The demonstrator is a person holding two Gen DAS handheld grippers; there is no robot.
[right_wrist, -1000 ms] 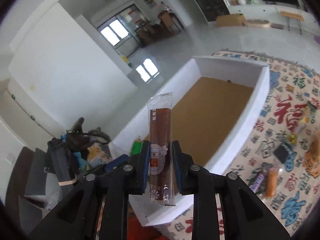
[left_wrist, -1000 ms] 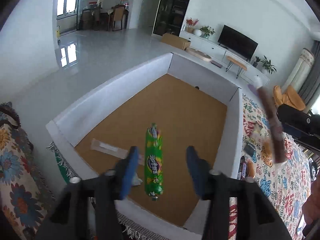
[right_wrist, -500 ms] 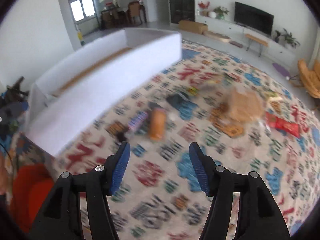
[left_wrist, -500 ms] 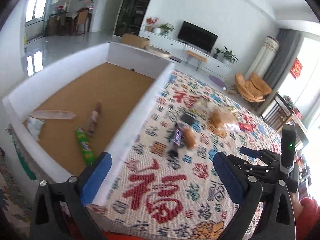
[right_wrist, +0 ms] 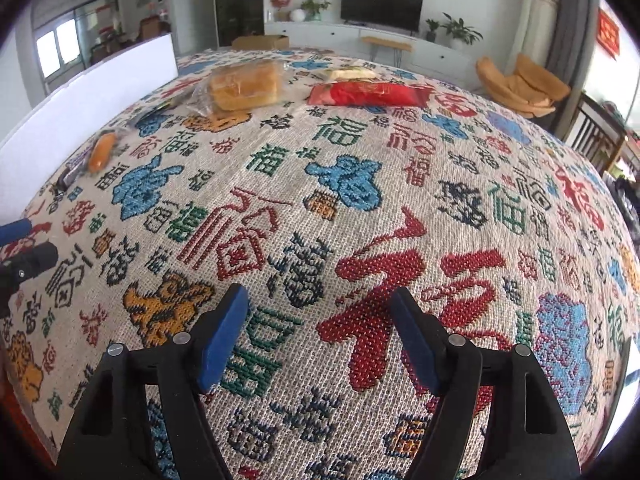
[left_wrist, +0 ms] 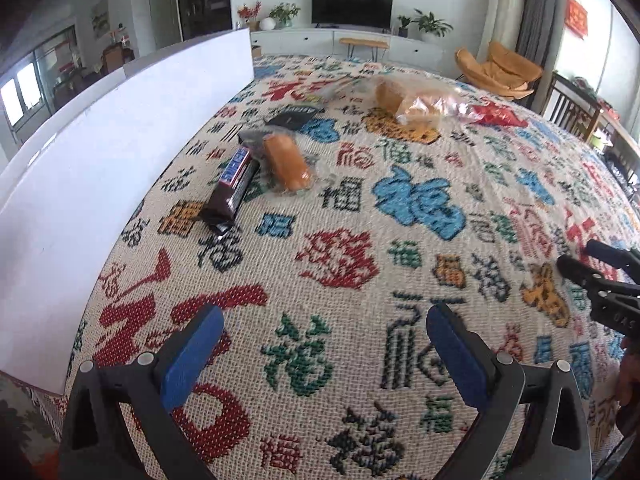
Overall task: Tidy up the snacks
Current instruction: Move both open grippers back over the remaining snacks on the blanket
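In the left wrist view, my left gripper [left_wrist: 324,344] hangs wide open over the patterned cloth [left_wrist: 340,264], holding nothing. Ahead of it lie a Snickers bar [left_wrist: 234,182], an orange wrapped roll [left_wrist: 286,158], a dark packet [left_wrist: 294,116], a bag of bread [left_wrist: 416,106] and a red packet [left_wrist: 496,114]. In the right wrist view, the jaws of my right gripper [right_wrist: 318,320] are opening with nothing between them. Far ahead are the bread bag [right_wrist: 244,86], the red packet [right_wrist: 368,94] and a pale packet [right_wrist: 352,74]. The orange roll [right_wrist: 100,152] lies at the left.
The white box wall [left_wrist: 100,160] runs along the cloth's left side; its inside is hidden. The right gripper's tips [left_wrist: 600,276] show at the right edge of the left view. Chairs and a TV unit stand beyond the table.
Both grippers swung away from the box to low over the cloth. The right one let go of the brown stick snack, which landed in the box. The left jaws widened.
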